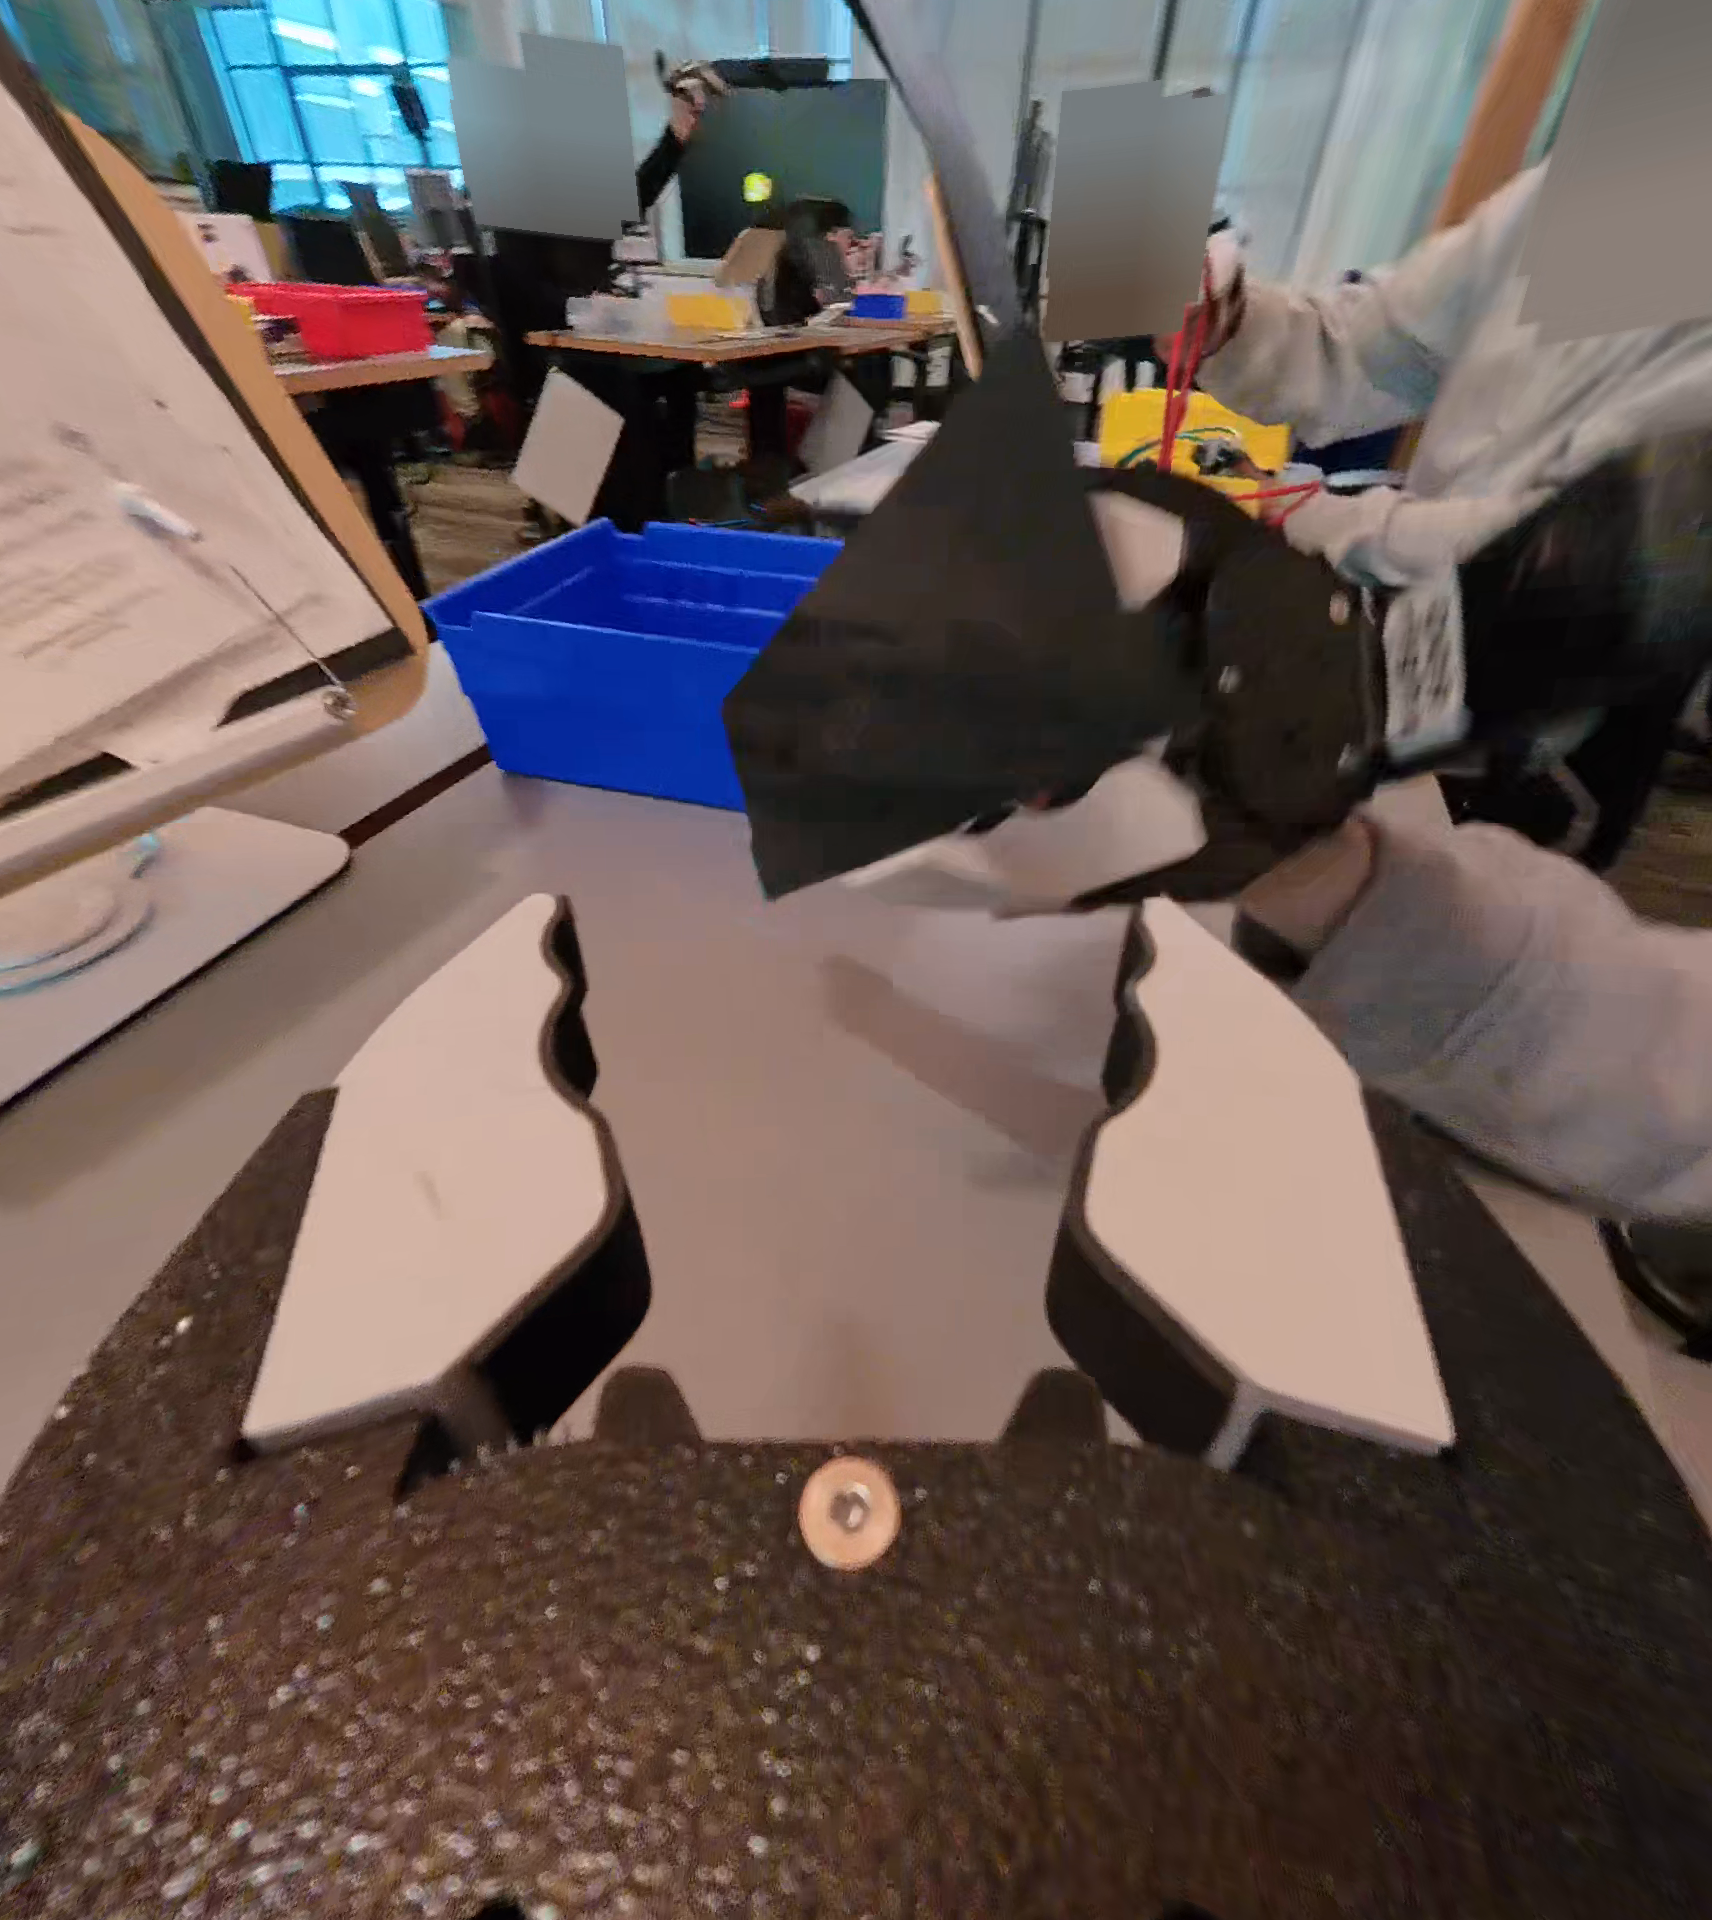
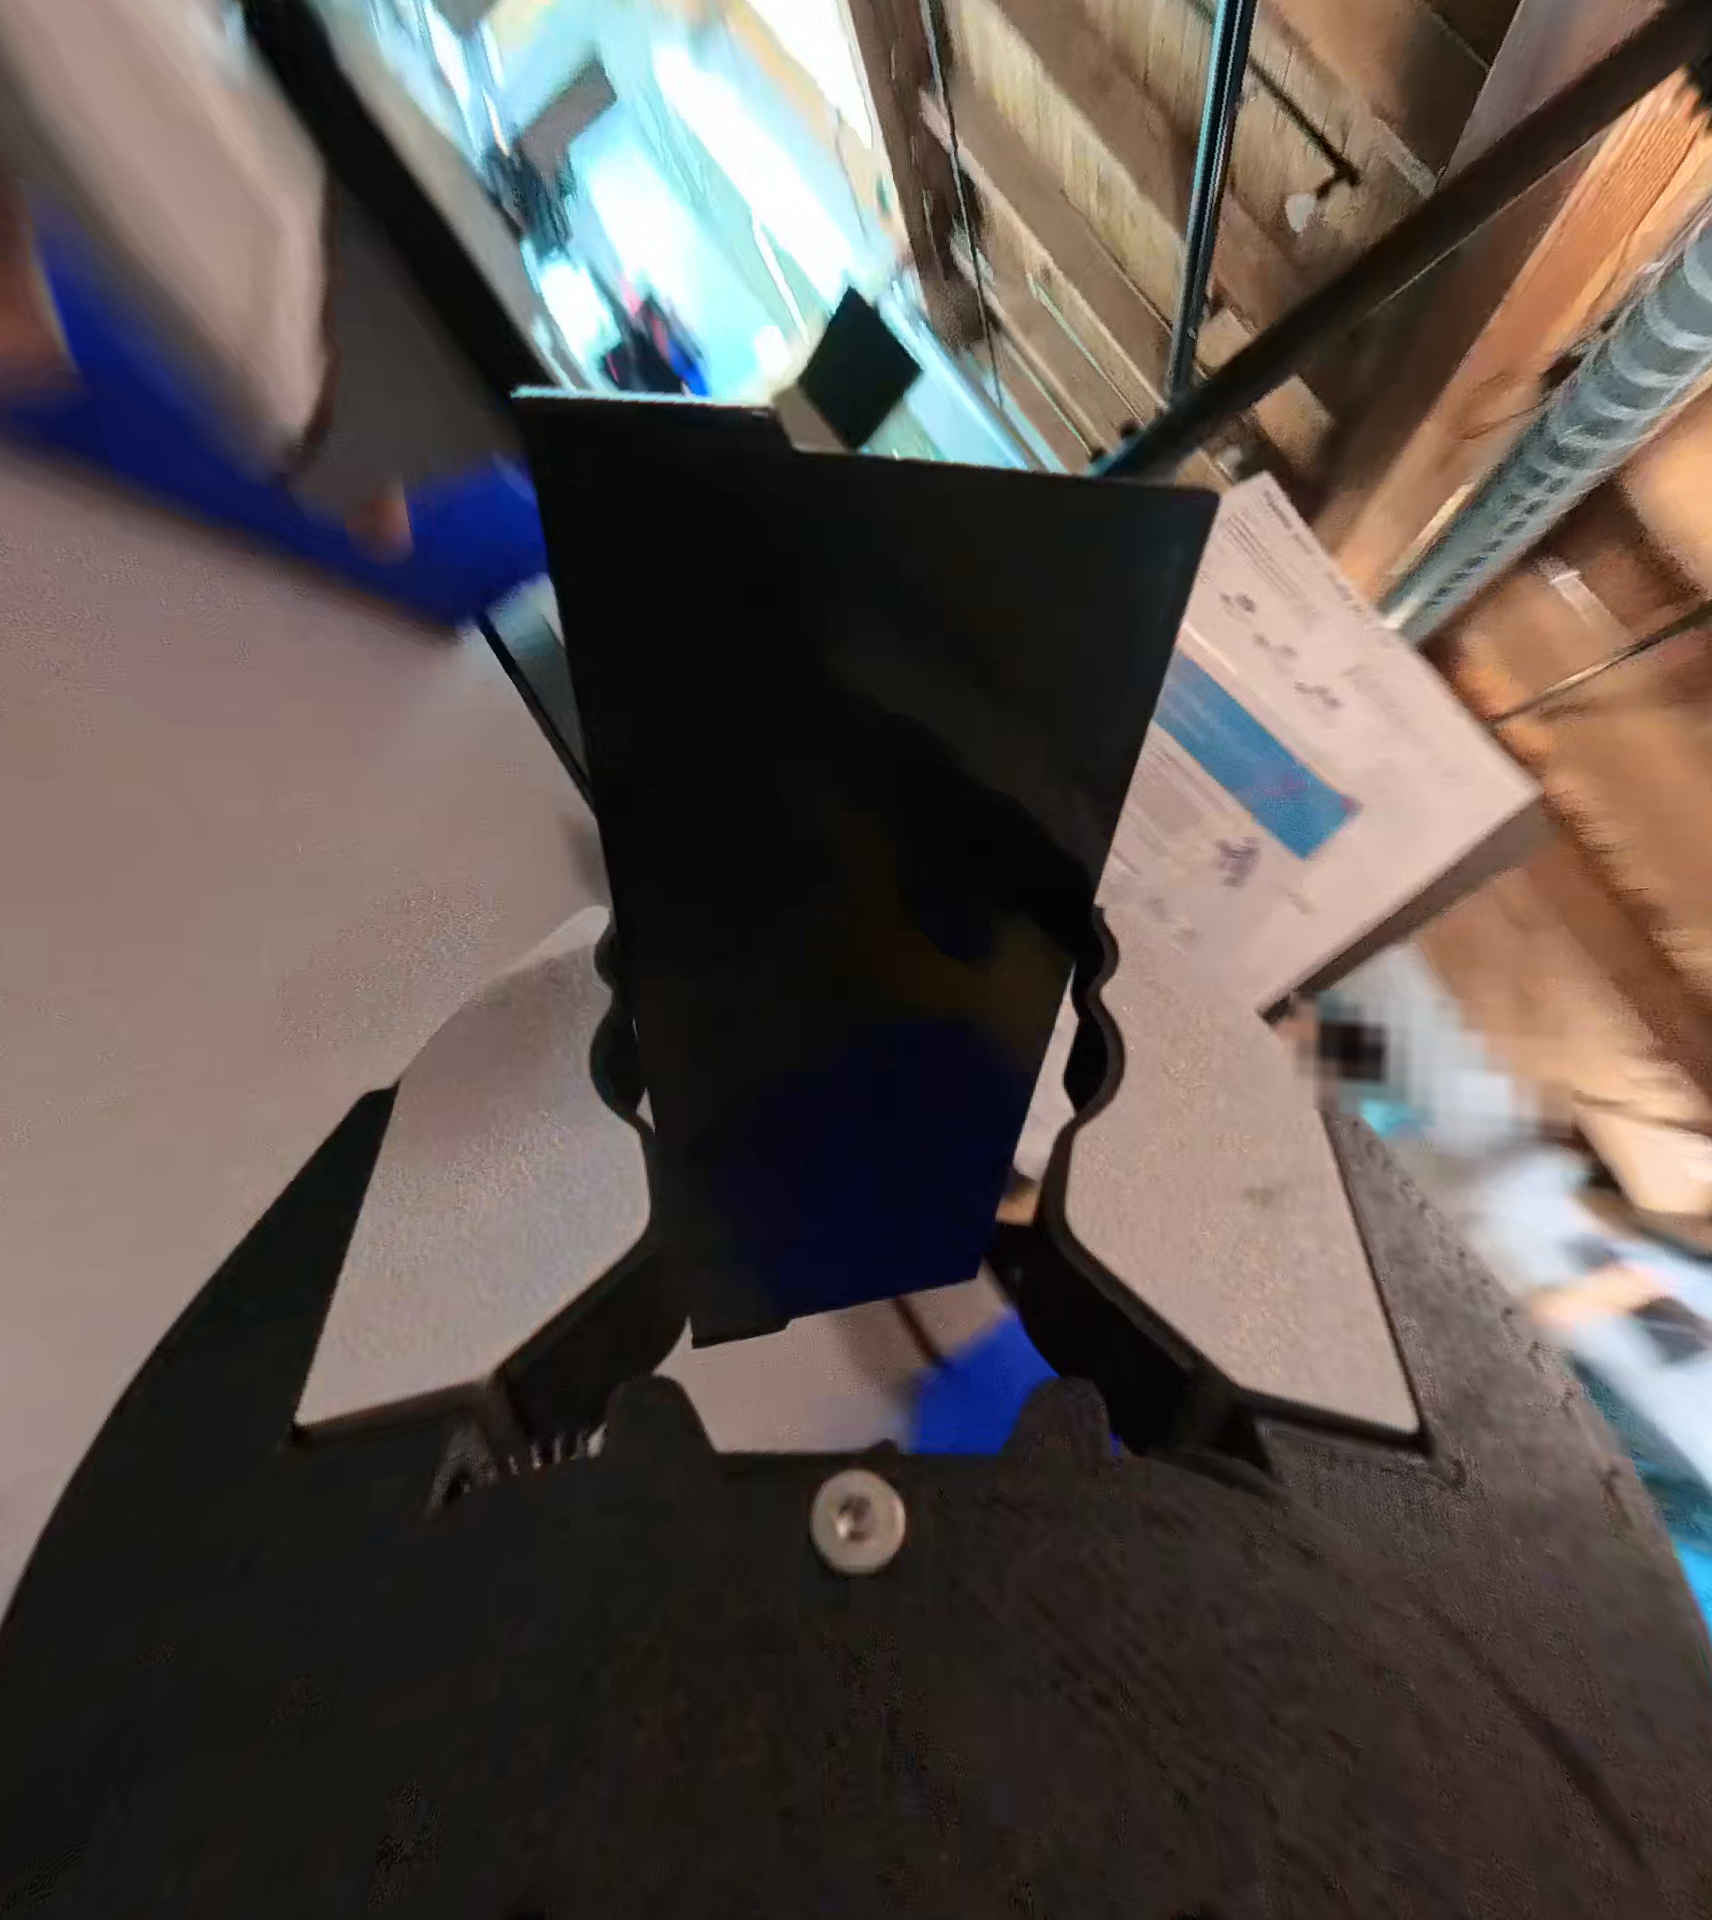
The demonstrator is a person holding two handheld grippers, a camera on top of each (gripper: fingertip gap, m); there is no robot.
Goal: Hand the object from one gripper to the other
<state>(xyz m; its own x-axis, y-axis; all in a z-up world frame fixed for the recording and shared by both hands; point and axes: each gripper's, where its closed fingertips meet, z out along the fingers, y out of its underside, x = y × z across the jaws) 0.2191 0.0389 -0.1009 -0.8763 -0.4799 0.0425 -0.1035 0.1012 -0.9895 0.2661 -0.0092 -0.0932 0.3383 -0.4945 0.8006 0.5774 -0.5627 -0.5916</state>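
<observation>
The object is a flat black rectangular panel (image 2: 852, 831), glossy and dark. My right gripper (image 2: 847, 997) is shut on it, its two white fingers pressing the panel's side edges, and the panel sticks out ahead of the fingers. In the left wrist view the same panel (image 1: 945, 665) hangs tilted in the right gripper (image 1: 1080, 727), held above the table to the right of centre. My left gripper (image 1: 852, 997) is open and empty, low over the grey table (image 1: 727, 935), with the panel above and just beyond its fingertips.
A blue plastic bin (image 1: 613, 665) stands on the table's far edge. A wooden stand with paper sheets (image 1: 83, 499) rises at the left. A person's grey sleeve (image 1: 1558, 1060) holds the right gripper at the right. Desks and coloured bins fill the room behind.
</observation>
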